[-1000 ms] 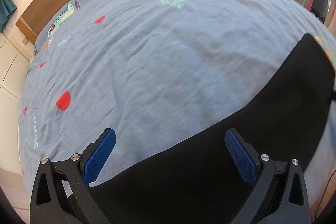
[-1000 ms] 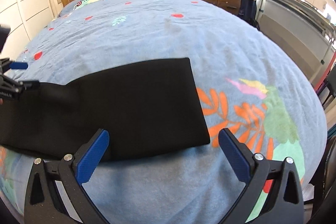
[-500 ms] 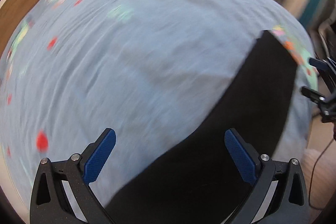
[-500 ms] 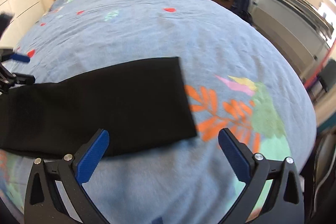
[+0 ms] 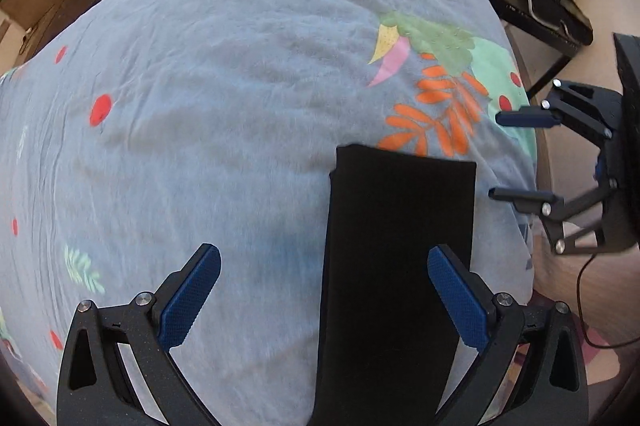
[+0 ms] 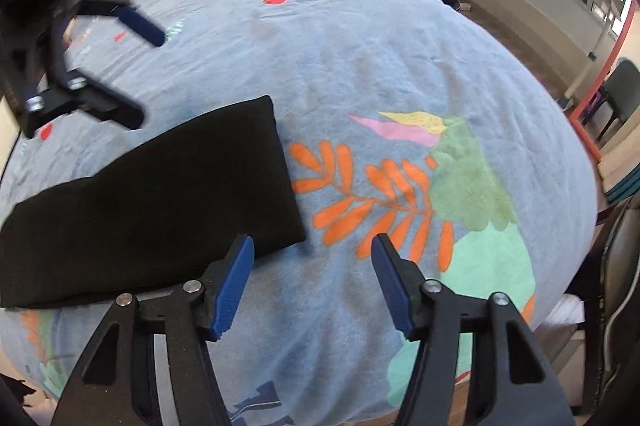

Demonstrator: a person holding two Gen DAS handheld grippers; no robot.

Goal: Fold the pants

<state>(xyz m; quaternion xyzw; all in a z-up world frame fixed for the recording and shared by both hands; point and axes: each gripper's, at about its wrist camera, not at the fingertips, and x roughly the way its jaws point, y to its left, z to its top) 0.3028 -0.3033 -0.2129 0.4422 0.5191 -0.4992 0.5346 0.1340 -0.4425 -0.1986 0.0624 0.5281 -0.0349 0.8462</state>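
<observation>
While my left gripper [image 5: 324, 300] and right gripper [image 6: 312, 284] hover open, the long black soft-fabric pants [image 6: 160, 194] look limp; I'd pinch the hem corners.

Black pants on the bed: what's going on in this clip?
A person with tongs in each hand is folding black pants laid flat in a long strip on a blue patterned bedspread. Both the left tongs and right tongs are open, hovering near the strip's end, gripping nothing.

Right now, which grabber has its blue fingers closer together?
The right gripper: its blue fingers stand closer together than those of the left gripper, which spread wide over the black pants.
</observation>
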